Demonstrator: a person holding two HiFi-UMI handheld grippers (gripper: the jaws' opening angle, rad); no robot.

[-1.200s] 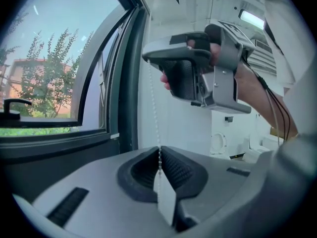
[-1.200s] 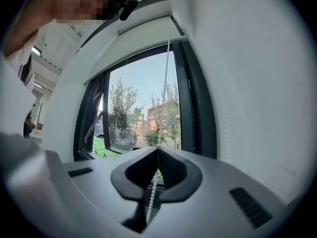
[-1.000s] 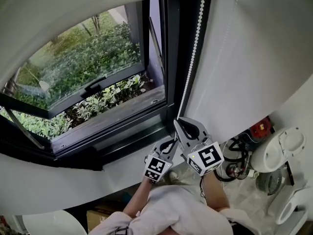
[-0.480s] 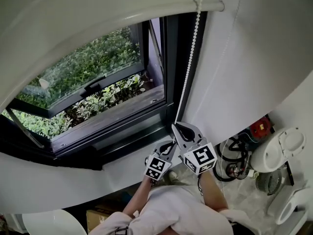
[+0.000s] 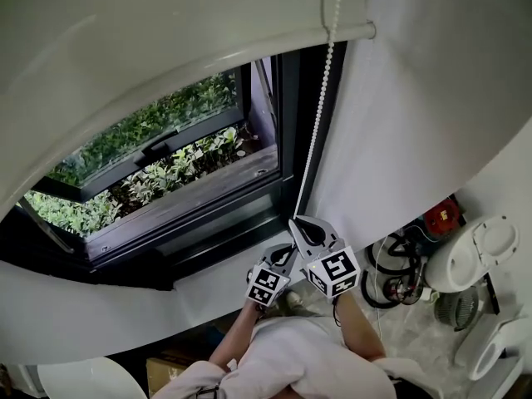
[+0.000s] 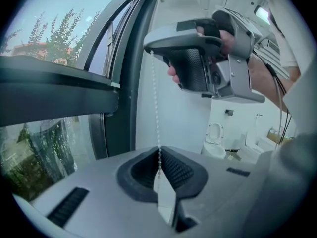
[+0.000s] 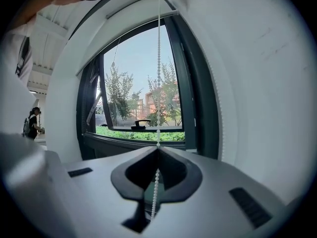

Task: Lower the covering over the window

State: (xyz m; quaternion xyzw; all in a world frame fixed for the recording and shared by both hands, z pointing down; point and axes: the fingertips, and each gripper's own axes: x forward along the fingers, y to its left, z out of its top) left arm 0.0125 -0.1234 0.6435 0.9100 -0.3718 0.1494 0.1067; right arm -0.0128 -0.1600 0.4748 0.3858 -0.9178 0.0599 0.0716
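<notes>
A white roller blind (image 5: pixel 166 48) hangs over the upper part of the dark-framed window (image 5: pixel 179 177); its bottom bar (image 5: pixel 274 48) crosses the glass. A white bead chain (image 5: pixel 318 98) runs down from the blind's right end to both grippers. My right gripper (image 5: pixel 297 221) is shut on the chain, higher up. Just below it, my left gripper (image 5: pixel 288 250) is shut on the same chain. In the left gripper view the chain (image 6: pixel 155 98) enters the closed left gripper (image 6: pixel 159 150). In the right gripper view the chain (image 7: pixel 158 83) passes through the closed right gripper (image 7: pixel 158 148).
White wall (image 5: pixel 416 131) stands right of the window. A toilet (image 5: pixel 482 252), a red object (image 5: pixel 443 214) and cables (image 5: pixel 399 264) sit on the floor at the right. A cardboard box (image 5: pixel 162 364) lies below the sill. A person (image 7: pixel 33 120) stands far off at the left.
Both grippers have sunk a little with the chain in them. The blind's bottom bar has come lower, hiding more of the glass.
</notes>
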